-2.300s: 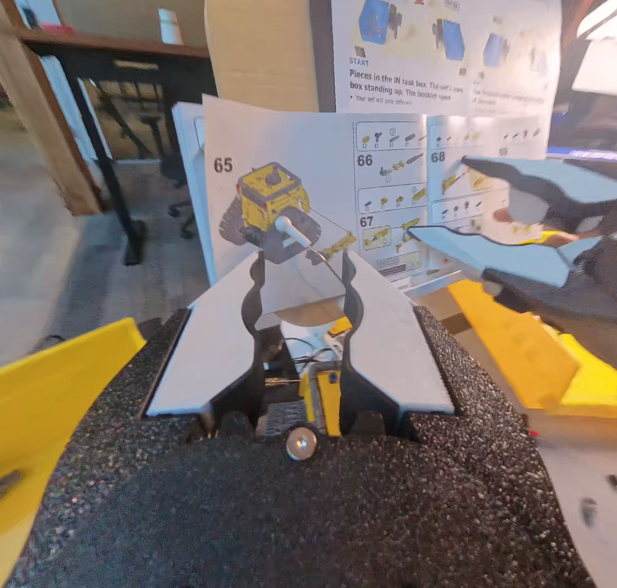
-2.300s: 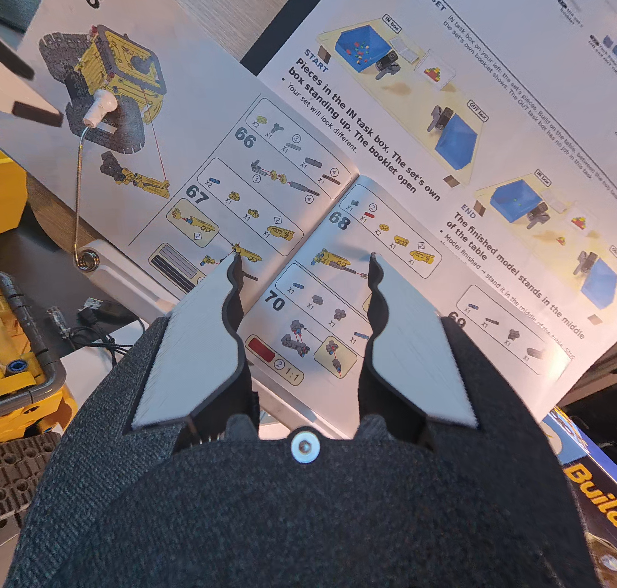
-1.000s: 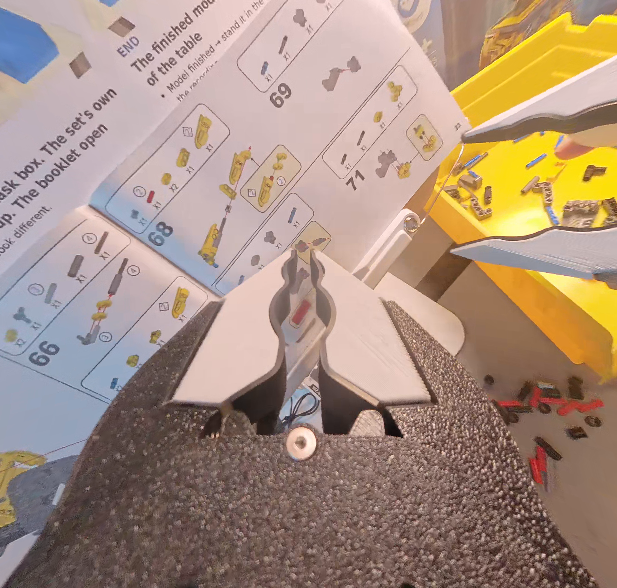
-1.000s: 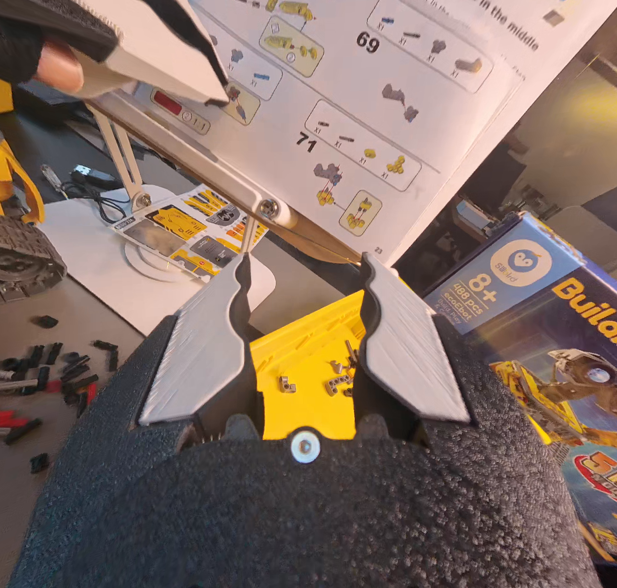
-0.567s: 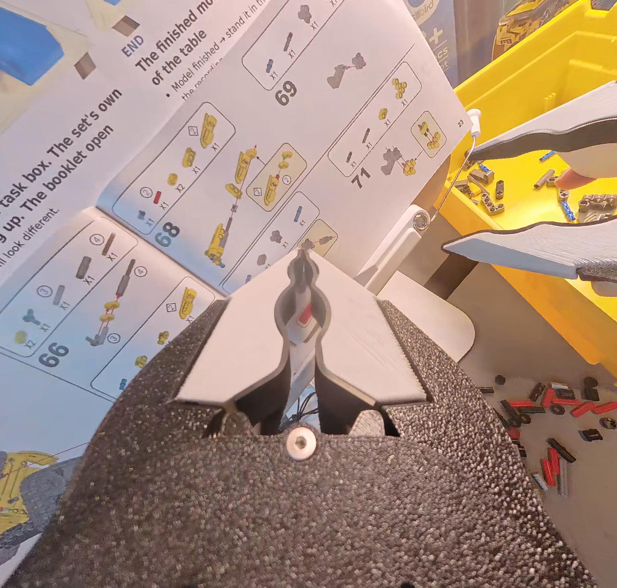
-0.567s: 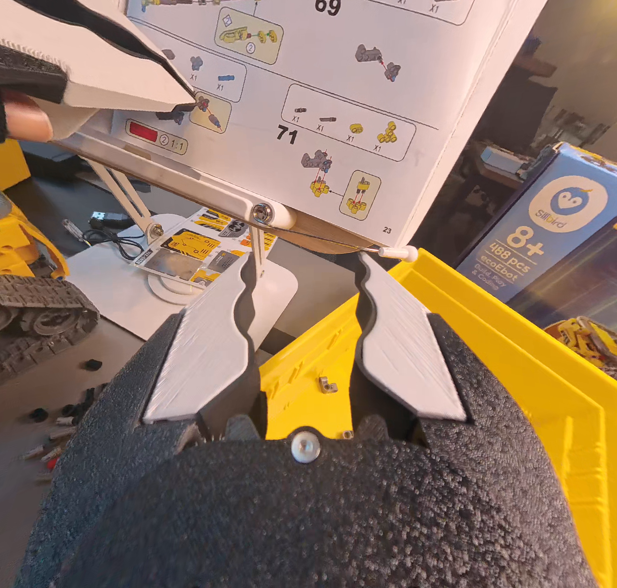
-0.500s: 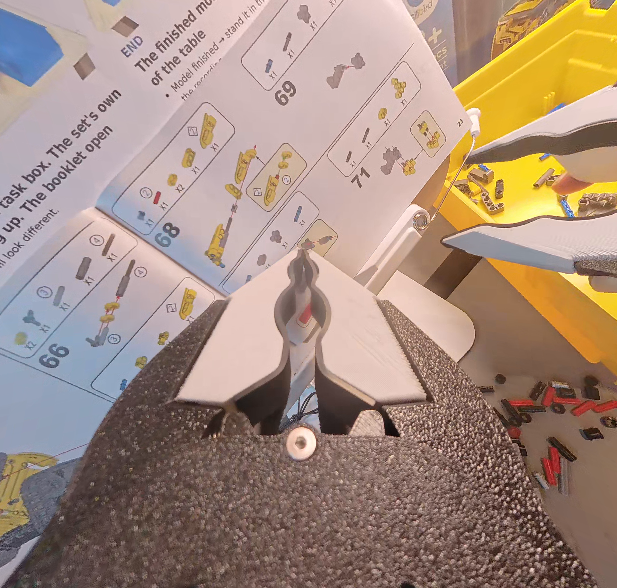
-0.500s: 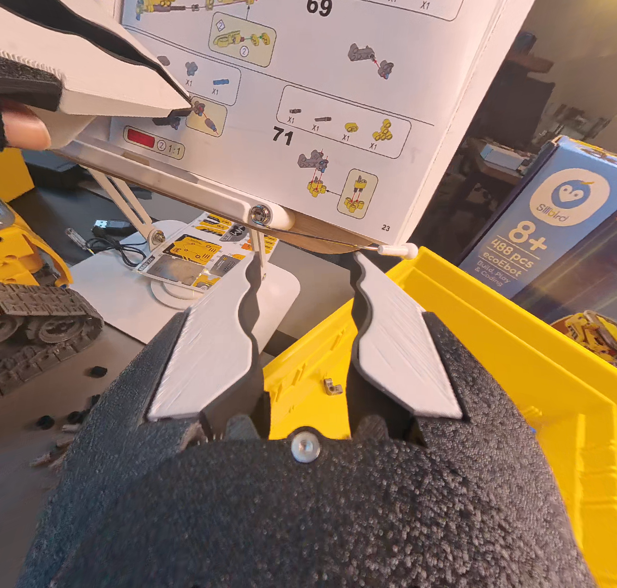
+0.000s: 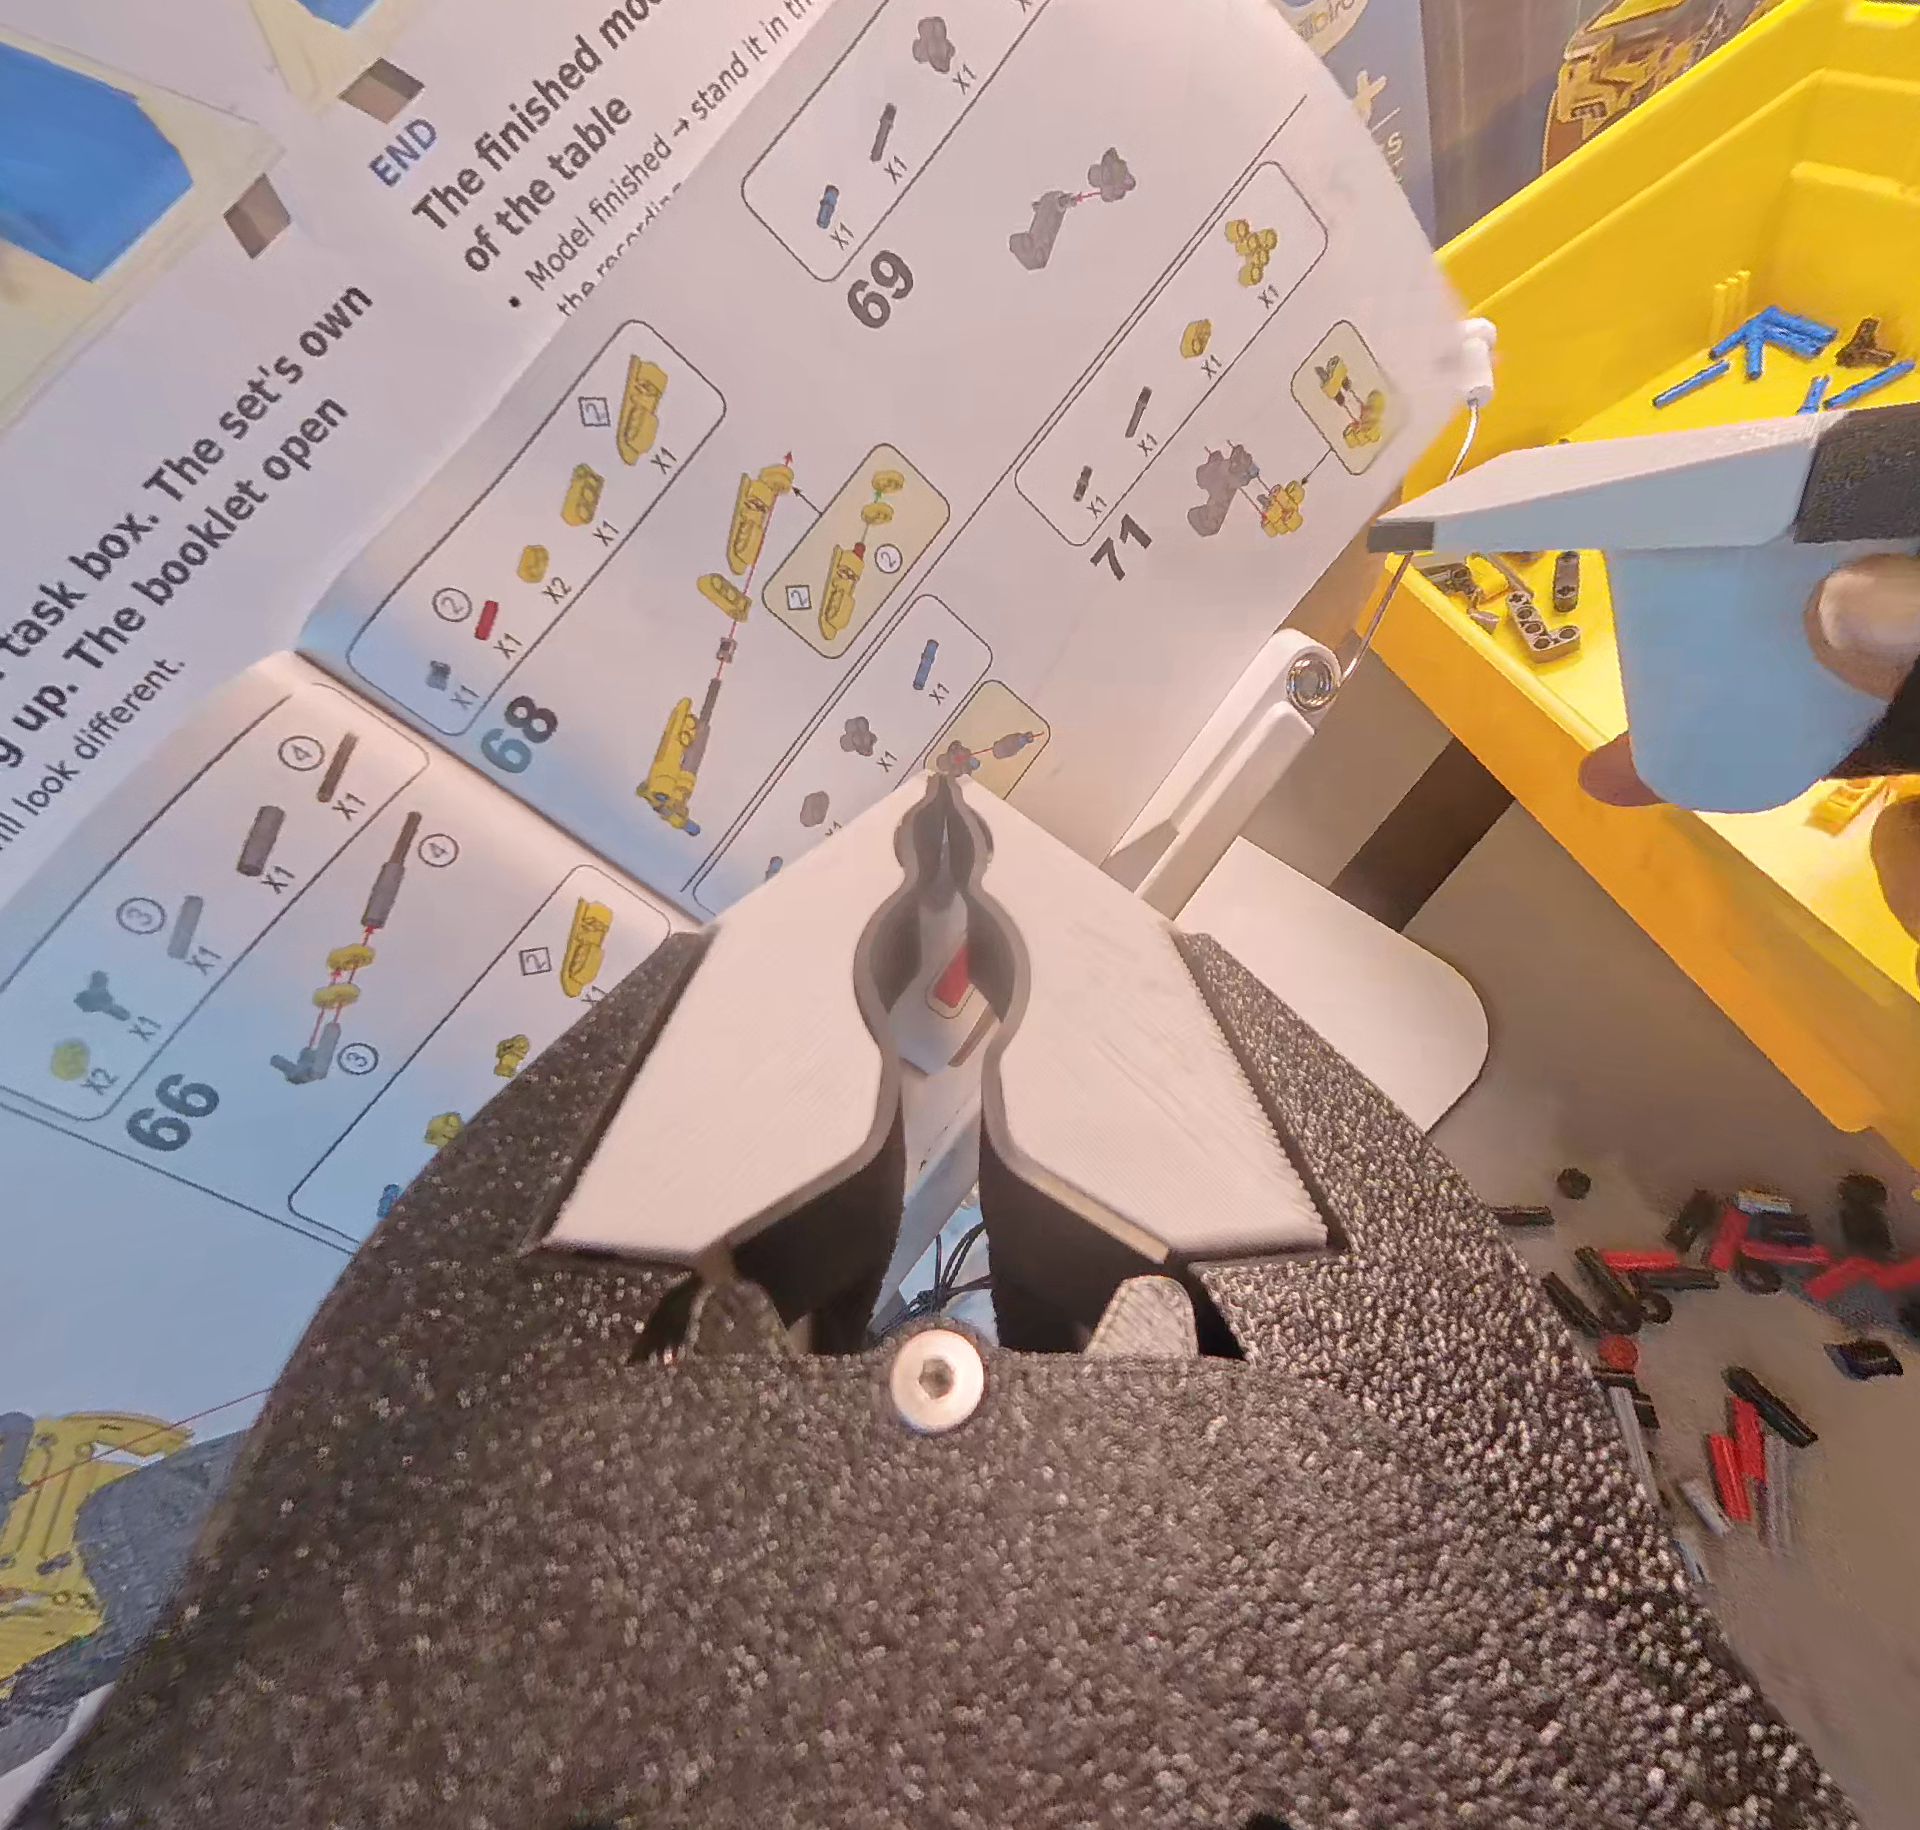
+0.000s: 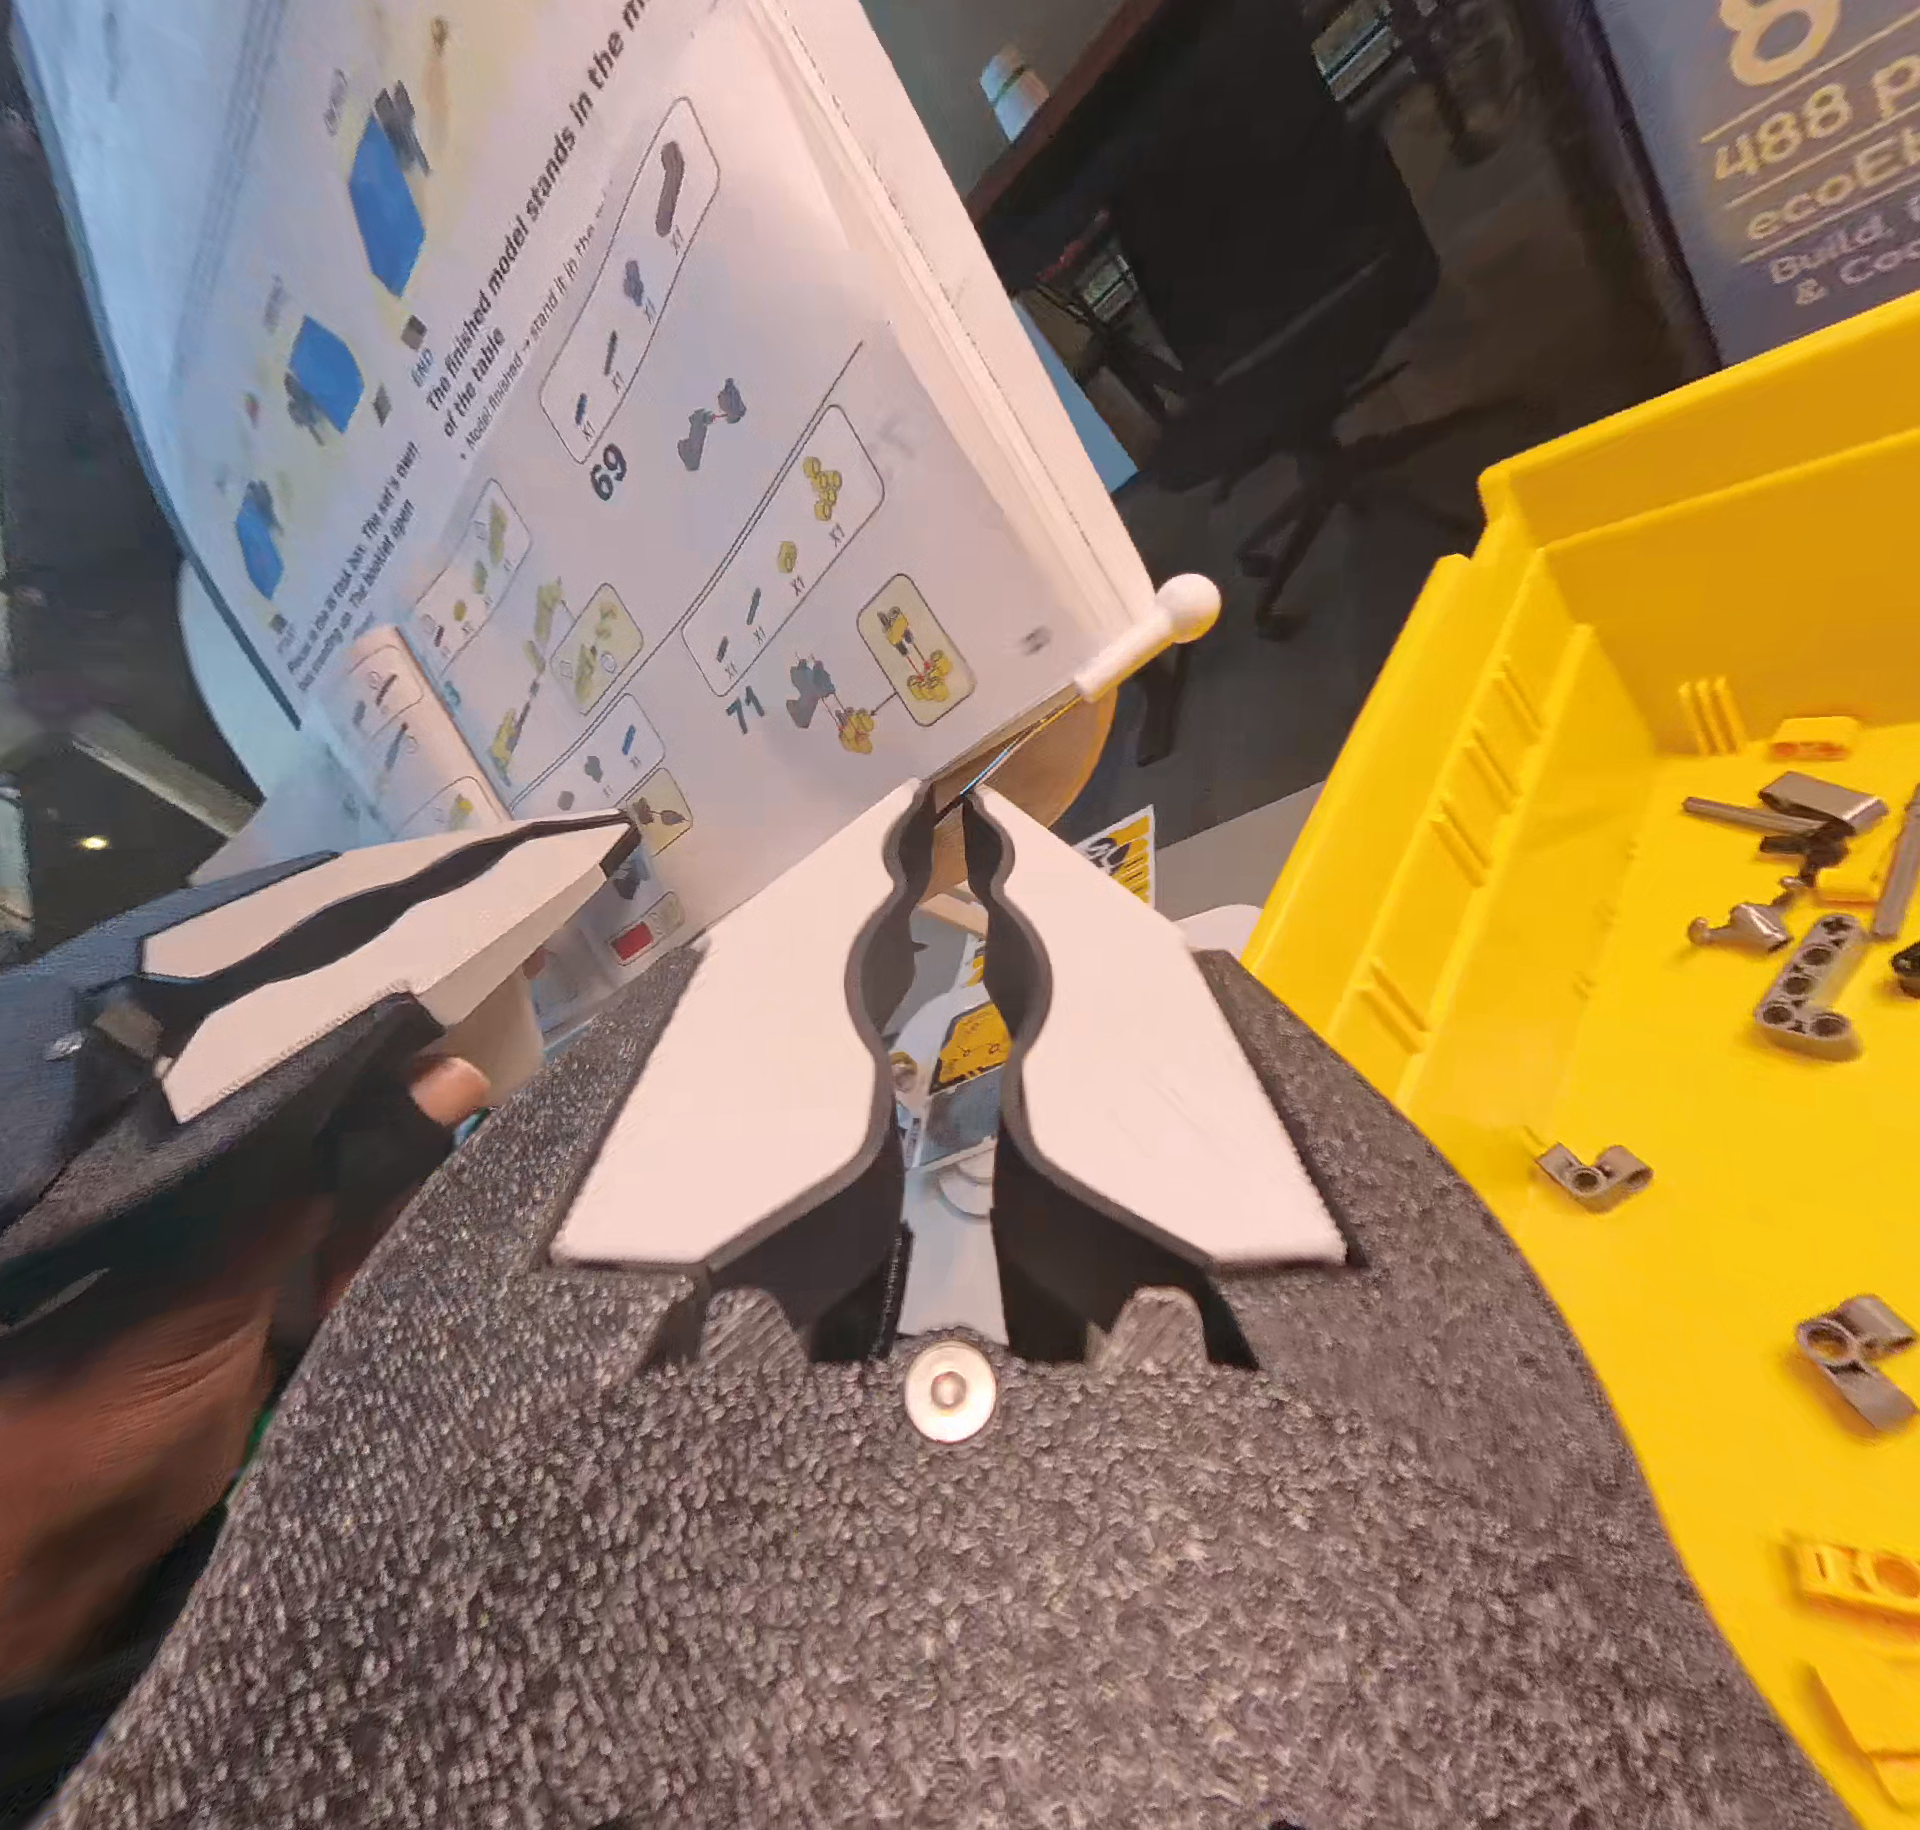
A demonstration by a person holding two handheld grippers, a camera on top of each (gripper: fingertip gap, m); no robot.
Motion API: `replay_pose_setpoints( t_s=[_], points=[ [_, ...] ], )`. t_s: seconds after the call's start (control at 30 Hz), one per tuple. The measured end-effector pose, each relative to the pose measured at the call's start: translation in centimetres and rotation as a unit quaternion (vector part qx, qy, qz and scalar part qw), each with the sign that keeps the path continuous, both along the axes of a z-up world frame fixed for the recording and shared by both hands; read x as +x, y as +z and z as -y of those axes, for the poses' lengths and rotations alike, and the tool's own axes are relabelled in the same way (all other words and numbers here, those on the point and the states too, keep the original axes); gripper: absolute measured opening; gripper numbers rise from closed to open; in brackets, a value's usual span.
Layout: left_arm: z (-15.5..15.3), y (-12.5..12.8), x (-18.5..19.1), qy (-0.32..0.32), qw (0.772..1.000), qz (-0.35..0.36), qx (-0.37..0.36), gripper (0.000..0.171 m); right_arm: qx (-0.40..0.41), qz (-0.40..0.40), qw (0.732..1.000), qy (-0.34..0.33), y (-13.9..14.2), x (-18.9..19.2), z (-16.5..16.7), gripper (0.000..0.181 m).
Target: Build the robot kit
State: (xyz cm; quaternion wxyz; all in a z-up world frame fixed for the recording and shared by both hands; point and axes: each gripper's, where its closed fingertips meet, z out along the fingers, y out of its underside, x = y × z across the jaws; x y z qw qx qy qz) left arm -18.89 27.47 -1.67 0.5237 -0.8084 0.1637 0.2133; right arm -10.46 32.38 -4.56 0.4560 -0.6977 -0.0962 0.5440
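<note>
Across the back, large white printed sheet [image 9: 260, 430], matte paper, stood upright behind everything; in front of it, open instruction booklet [image 9: 935, 378], thin glossy pages of diagrams, propped at a slant on a white book stand [image 9: 1226, 793] with a flat rounded base; to the right, yellow bin [image 10: 1455, 845], hard moulded plastic, ribbed inner wall, holding scattered grey, blue and orange parts [image 10: 1808, 991]; behind the bin, blue cardboard box [image 10: 1818, 118], upright; underneath, smooth grey table [image 9: 1621, 1084], dim office room beyond with dark desks.

Left claw [image 9: 940, 793], pale ridged plastic fingers in coarse black foam, closed tight with tips pinching the lower edge of the booklet's right page; right claw [image 10: 943, 806], same build, drawn down to a bare slit, tips clamped about the stand's thin wire arm [image 10: 1132, 653], springy metal ending in a white rounded cap at the page's outer corner, just beside the bin's rim.

On the table right of the stand, loose red and black pins [image 9: 1714, 1261], small and strewn; under the booklet, on the stand's base, yellow sticker sheet [image 10: 971, 1042], partly hidden.
</note>
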Motion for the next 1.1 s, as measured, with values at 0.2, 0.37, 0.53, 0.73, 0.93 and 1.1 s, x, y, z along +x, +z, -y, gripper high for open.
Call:
replay_pose_setpoints(
  t_s=[0.2,0.37,0.53,0.73,0.93,1.1],
  points=[
    [-0.1,0.0,0.0,0.007,1.000,0.012,0.002,0.000,0.076,-0.003,0.997,-0.023,2.0,0.3,1.0,0.000],
    [-0.2,0.1,-0.3,0.024,0.999,0.038,0.002,0.000,0.056,-0.032,0.998,-0.026,1.4,0.6,1.0,0.000],
    [-0.2,0.1,-0.2,0.034,0.998,0.051,0.012,0.000,0.012,-0.081,0.997,-0.002,0.2,1.0,1.5,0.000],
    [0.0,0.1,-0.3,0.034,0.998,0.043,0.016,0.000,0.218,0.061,0.974,-0.016,2.5,0.2,2.0,0.000],
    [0.2,0.1,-0.2,0.016,0.996,0.079,0.031,0.000,0.482,0.302,0.815,0.107,2.6,-5.9,4.8,0.001],
    [1.8,0.0,-1.0,0.004,0.991,0.127,0.047,0.000,0.506,0.322,0.789,0.130,2.9,-5.3,4.5,0.000]
  ],
)
